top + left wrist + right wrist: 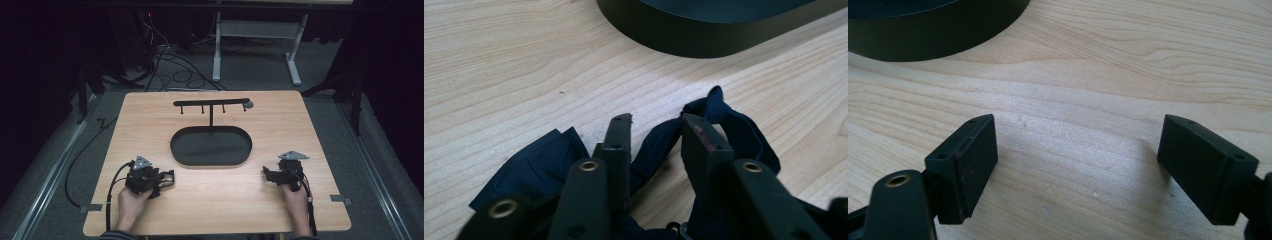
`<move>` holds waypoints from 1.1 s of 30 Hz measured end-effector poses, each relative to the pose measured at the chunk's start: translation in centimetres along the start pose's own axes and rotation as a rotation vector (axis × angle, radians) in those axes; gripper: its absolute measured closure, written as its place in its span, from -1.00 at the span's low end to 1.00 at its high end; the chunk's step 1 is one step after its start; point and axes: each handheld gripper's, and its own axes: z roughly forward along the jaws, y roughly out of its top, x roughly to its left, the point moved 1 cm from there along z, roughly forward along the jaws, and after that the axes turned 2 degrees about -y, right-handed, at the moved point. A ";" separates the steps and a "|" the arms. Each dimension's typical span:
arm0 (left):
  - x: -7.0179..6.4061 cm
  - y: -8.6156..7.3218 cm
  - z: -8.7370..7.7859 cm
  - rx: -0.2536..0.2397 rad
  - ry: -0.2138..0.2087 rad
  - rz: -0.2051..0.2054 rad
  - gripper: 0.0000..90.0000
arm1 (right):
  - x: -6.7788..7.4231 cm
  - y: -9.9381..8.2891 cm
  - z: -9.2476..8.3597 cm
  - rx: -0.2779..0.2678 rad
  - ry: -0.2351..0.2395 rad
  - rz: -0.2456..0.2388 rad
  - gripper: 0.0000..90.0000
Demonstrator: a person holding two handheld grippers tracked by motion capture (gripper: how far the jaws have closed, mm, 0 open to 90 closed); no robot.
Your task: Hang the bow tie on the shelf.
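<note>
left tool (656, 125) closing around navy cloth (539, 170), front-left of surface (300, 125) | right tool (1075, 165) apart, empty | hook stand (211, 104) still bare

Ahead of the left gripper (169, 177) bare table (145, 120) runs to the black tray (210, 147); its wall bars the way beyond. Crumpled dark cloth (539, 167) crowds both jaws; wood between the right gripper (1078, 165) jaws lies free.

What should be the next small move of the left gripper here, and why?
Probably close the left gripper a little more and then lift. The dark blue cloth lies bunched on the table around its jaws, with a fold between them, but a gap remains at the tips, so the grip looks unfinished.
</note>
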 end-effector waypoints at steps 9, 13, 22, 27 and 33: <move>0.0 0.0 0.0 0.005 0.004 0.018 0.85 | 0.0 0.0 0.0 0.000 0.000 0.000 -0.61; 0.1 0.0 -0.1 -0.003 0.002 0.015 0.97 | 0.0 0.0 0.0 0.000 0.000 0.000 -0.61; -0.1 0.7 -1.5 -0.043 0.015 0.031 0.98 | 0.0 0.0 0.0 0.000 0.000 0.000 -0.61; -0.3 1.3 -2.3 -0.063 0.018 0.037 0.98 | 0.0 0.0 0.0 0.000 0.000 0.000 -0.61; -0.5 2.0 -3.0 -0.088 0.019 0.037 0.98 | 0.0 0.0 0.0 0.000 0.000 0.000 -0.61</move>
